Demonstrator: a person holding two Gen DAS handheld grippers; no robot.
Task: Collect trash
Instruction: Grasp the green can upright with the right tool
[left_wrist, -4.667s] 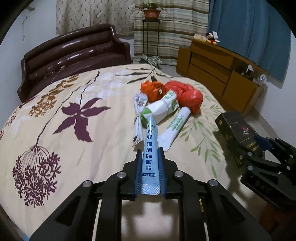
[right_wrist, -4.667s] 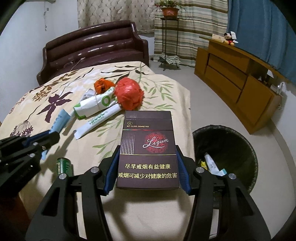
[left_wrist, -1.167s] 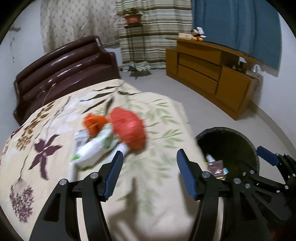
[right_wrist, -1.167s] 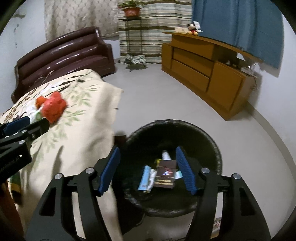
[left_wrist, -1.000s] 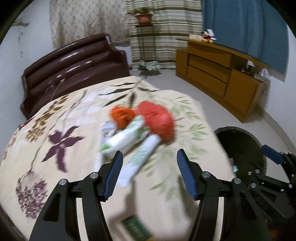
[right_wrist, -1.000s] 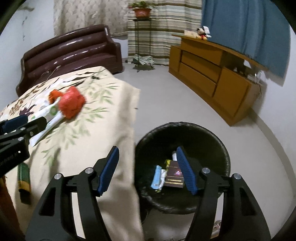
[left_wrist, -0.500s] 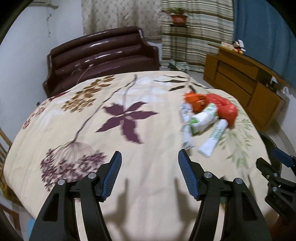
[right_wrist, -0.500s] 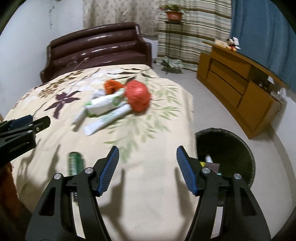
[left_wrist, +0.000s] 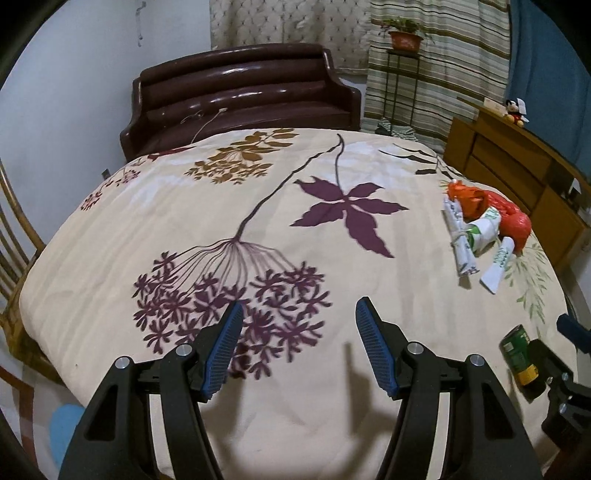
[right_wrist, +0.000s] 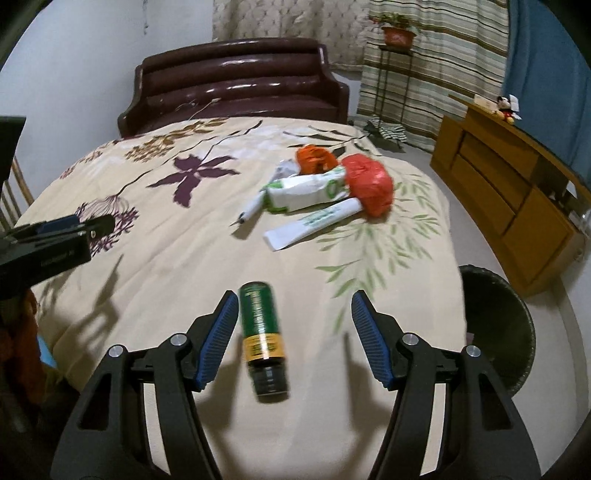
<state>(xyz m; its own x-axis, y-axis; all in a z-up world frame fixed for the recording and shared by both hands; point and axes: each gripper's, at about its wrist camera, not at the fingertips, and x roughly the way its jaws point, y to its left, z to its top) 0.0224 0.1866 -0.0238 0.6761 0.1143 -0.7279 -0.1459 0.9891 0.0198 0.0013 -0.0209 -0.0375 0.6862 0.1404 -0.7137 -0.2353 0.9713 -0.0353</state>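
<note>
Left claw (left_wrist: 299, 343): jaws spread wide, empty, hovering over the purple flower print of the bed (left_wrist: 258, 192); no trash lies between its fingers.
Green bottle (right_wrist: 263, 341): lies on its side on the bedspread near the front edge, inside the right claw's gap and close beside its left finger, not visibly touched. Long axis runs roughly along the fingers, tilted slightly, dark cap toward the camera. Dark green body, yellow label band, black cap; slightly blurred.
Right claw (right_wrist: 291, 338): wide open, holding nothing. It is much the nearer of the two, so the bottle looks like its next pick; centring sideways before closing seems wise.
Trash pile (right_wrist: 325, 192): orange-red bags, white-and-green wrappers and a white tube, farther up the bed, well apart from both claws.
Bin (right_wrist: 498, 325): black, on the floor just beside the bed's right edge.
</note>
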